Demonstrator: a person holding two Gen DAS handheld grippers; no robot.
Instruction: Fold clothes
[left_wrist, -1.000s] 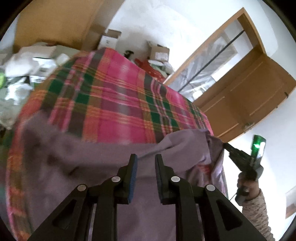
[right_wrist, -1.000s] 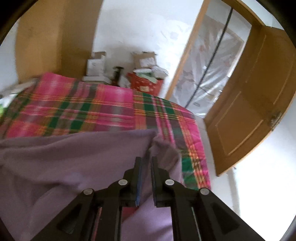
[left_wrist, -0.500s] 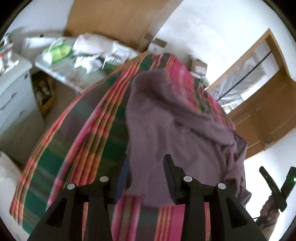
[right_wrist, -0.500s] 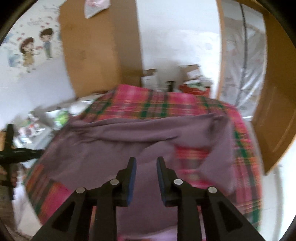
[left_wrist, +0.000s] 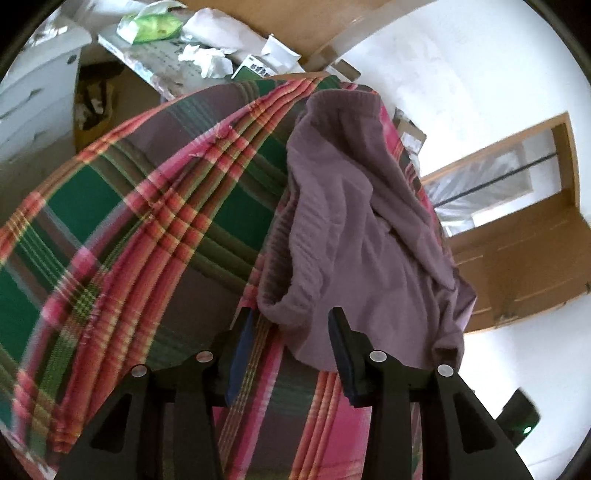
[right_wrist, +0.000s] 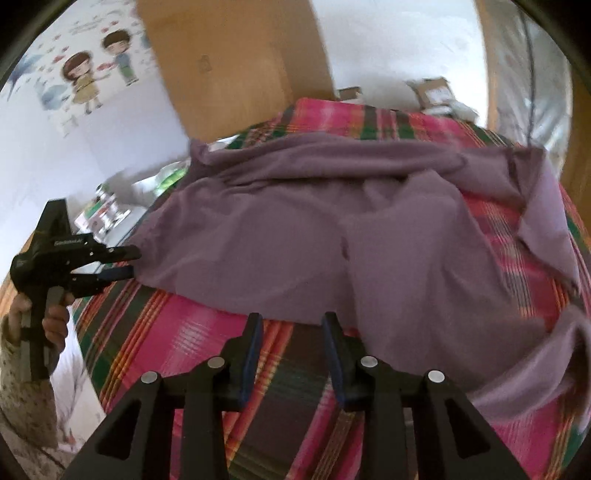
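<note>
Purple garment (right_wrist: 332, 236) lies spread and rumpled across the plaid bedcover (right_wrist: 207, 332), unfolded, with wrinkles and one flap turned back at its far right side.

Seen from the left gripper (left_wrist: 291, 325), the cloth runs away ahead and slightly to the right, its long axis stretching from the fingertips toward the far end of the bed. Its near ribbed corner (left_wrist: 284, 314) sags just ahead of the fingertips, between the two spread jaws, which hold nothing; whether the cloth touches a pad cannot be told. The right wrist view shows that same tool at the garment's left edge (right_wrist: 147, 269), level with it, jaws parted and right at the hem.

The right gripper (right_wrist: 291, 321) also stands released, empty, over bare plaid. From it the garment lies straight ahead and broadside, its long axis crossing left to right; the near hem (right_wrist: 280, 302) sits just beyond the fingertips.

By my reading, the left gripper is the nearer one to a graspable corner, so a pinch there looks like the likely start, with the right needing to reach forward to the hem before any fold across the width.
</note>
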